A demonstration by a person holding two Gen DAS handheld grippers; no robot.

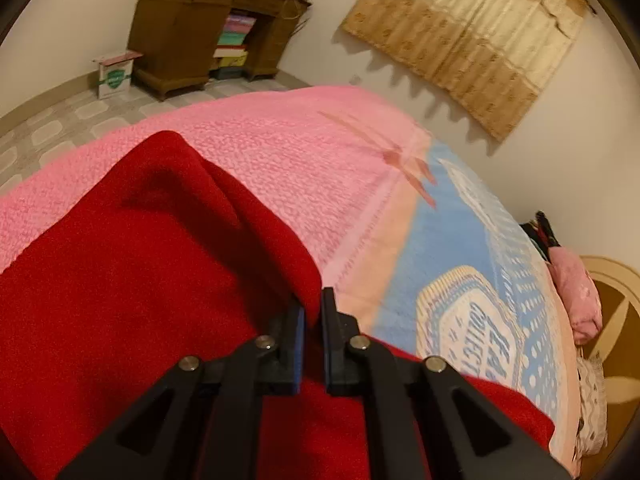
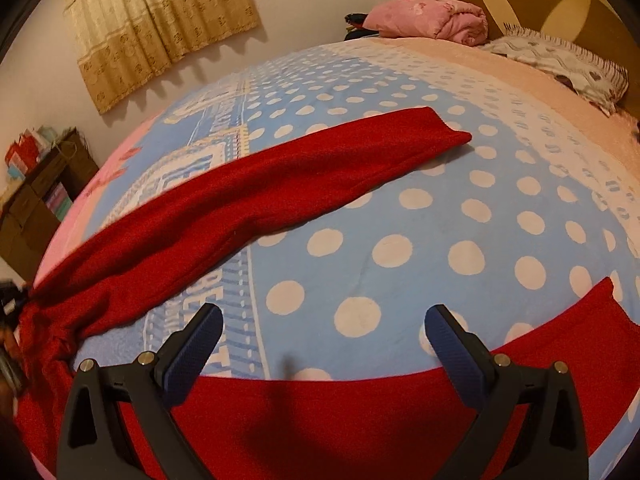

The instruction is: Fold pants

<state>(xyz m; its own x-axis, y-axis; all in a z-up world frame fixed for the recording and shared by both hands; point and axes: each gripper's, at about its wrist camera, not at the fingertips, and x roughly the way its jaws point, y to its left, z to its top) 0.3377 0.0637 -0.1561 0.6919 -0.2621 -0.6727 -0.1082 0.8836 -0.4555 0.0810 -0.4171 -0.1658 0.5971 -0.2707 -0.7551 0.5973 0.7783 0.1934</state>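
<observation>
We are looking at the left gripper, built from matte black plastic: two angular linkage arms per side, each with a triangular cut-out, are running forward to flat, upright fingers. Four round silver pins are showing at the joints, two on each side. A thin blue pad is lining the inner face of each finger.

The right gripper is showing the same black frame, triangular cut-outs and silver pins, two to a side. Its fingers are wearing dark blue pads with a fine knurled, dotted texture, rounded at the tips, on black backing plates.
</observation>
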